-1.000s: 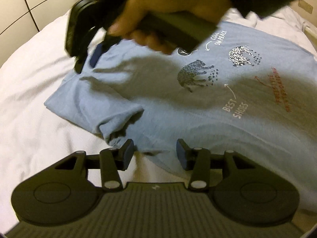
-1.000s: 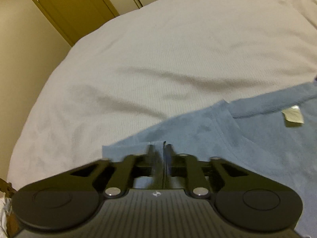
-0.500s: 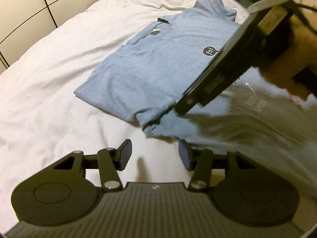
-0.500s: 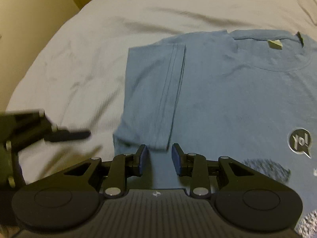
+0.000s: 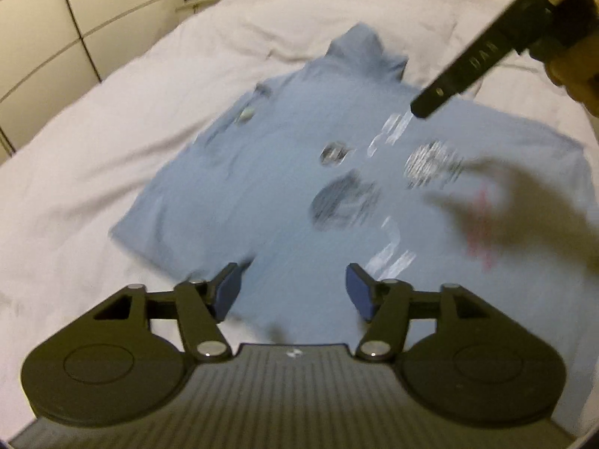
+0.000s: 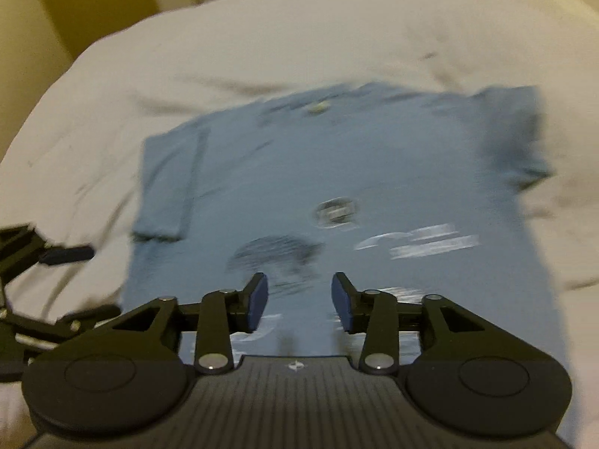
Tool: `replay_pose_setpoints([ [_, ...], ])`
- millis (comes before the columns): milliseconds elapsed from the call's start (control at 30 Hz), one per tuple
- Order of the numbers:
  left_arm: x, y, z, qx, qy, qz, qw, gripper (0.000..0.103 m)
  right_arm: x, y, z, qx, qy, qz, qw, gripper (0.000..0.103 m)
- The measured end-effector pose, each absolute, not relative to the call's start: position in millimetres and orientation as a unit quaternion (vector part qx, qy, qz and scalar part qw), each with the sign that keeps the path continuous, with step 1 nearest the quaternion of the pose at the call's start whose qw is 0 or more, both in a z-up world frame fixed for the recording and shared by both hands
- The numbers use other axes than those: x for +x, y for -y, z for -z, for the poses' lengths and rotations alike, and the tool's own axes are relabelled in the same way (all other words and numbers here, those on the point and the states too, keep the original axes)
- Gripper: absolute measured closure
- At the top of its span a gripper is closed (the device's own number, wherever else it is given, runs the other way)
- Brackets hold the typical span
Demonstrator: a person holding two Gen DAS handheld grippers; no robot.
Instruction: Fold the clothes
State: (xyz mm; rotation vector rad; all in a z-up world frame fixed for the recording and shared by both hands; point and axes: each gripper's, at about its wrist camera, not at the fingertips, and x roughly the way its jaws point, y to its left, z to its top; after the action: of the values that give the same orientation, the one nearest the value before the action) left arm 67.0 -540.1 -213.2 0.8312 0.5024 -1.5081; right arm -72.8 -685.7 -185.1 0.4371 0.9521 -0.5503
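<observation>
A light blue T-shirt (image 5: 284,172) with animal prints and white lettering lies face up on the white bed. One sleeve (image 6: 168,187) is folded in over the body; the other sleeve (image 6: 520,138) sticks out. My left gripper (image 5: 292,292) hovers open over the shirt's lower side edge, nothing between its fingers. My right gripper (image 6: 299,299) is open above the printed chest, also holding nothing. The right gripper's black body (image 5: 498,41) and the hand holding it cross the upper right of the left wrist view. Both views are motion-blurred.
The white bedsheet (image 5: 75,172) spreads around the shirt, with wrinkles on the far side (image 6: 430,56). Pale cabinet panels (image 5: 41,37) stand behind the bed, and a yellowish door (image 6: 97,3) shows in the right wrist view. Part of the left gripper (image 6: 45,258) shows at the left edge.
The right gripper let go of the sleeve, opened, and pulled back over the shirt's chest. The left gripper rose and drew back, so more of the shirt shows; it stayed open.
</observation>
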Motion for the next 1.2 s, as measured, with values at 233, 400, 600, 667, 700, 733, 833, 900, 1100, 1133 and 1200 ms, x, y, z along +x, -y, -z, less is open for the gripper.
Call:
replay_pose_setpoints([
  [233, -29.9, 616.0, 191.4, 0.364, -0.194, 0.654, 0.635, 0.034, -143.6, 793.3, 145.6, 0.220, -0.393, 0.300, 0.841, 0.053],
  [400, -92.6, 679.2, 190.5, 0.386, -0.185, 0.638, 0.640, 0.033, -188.0, 893.4, 167.3, 0.246, -0.366, 0.271, 0.856, 0.053],
  [600, -160.4, 762.0, 204.7, 0.434, -0.172, 0.641, 0.609, 0.034, -219.5, 984.4, 187.6, 0.274, -0.356, 0.219, 0.866, 0.053],
  [667, -183.1, 789.5, 209.5, 0.450, -0.167, 0.641, 0.599, 0.034, -223.0, 1007.0, 189.6, 0.280, -0.354, 0.205, 0.868, 0.053],
  [700, -194.3, 803.3, 211.9, 0.458, -0.165, 0.641, 0.593, 0.037, -223.5, 1017.9, 189.9, 0.281, -0.354, 0.198, 0.870, 0.053],
  [733, -202.3, 817.3, 217.3, 0.461, -0.158, 0.642, 0.592, 0.039, -222.9, 1029.4, 189.4, 0.281, -0.353, 0.191, 0.872, 0.053],
  [833, -219.4, 861.3, 236.0, 0.455, -0.153, 0.636, 0.605, 0.051, -214.6, 1061.5, 186.6, 0.268, -0.357, 0.177, 0.877, 0.054],
  [900, -226.8, 891.5, 251.1, 0.442, -0.155, 0.626, 0.624, 0.066, -206.7, 1082.0, 185.2, 0.258, -0.361, 0.170, 0.880, 0.058],
  [1100, -226.3, 952.1, 286.5, 0.417, -0.185, 0.595, 0.662, 0.069, -181.3, 1115.6, 184.1, 0.234, -0.378, 0.146, 0.884, 0.061],
  [1133, -223.4, 956.8, 290.1, 0.416, -0.193, 0.591, 0.664, 0.071, -176.3, 1118.9, 185.7, 0.230, -0.383, 0.140, 0.884, 0.061],
  [1200, -215.6, 962.8, 293.9, 0.404, -0.207, 0.583, 0.674, 0.090, -162.3, 1122.6, 191.9, 0.218, -0.396, 0.123, 0.884, 0.061],
])
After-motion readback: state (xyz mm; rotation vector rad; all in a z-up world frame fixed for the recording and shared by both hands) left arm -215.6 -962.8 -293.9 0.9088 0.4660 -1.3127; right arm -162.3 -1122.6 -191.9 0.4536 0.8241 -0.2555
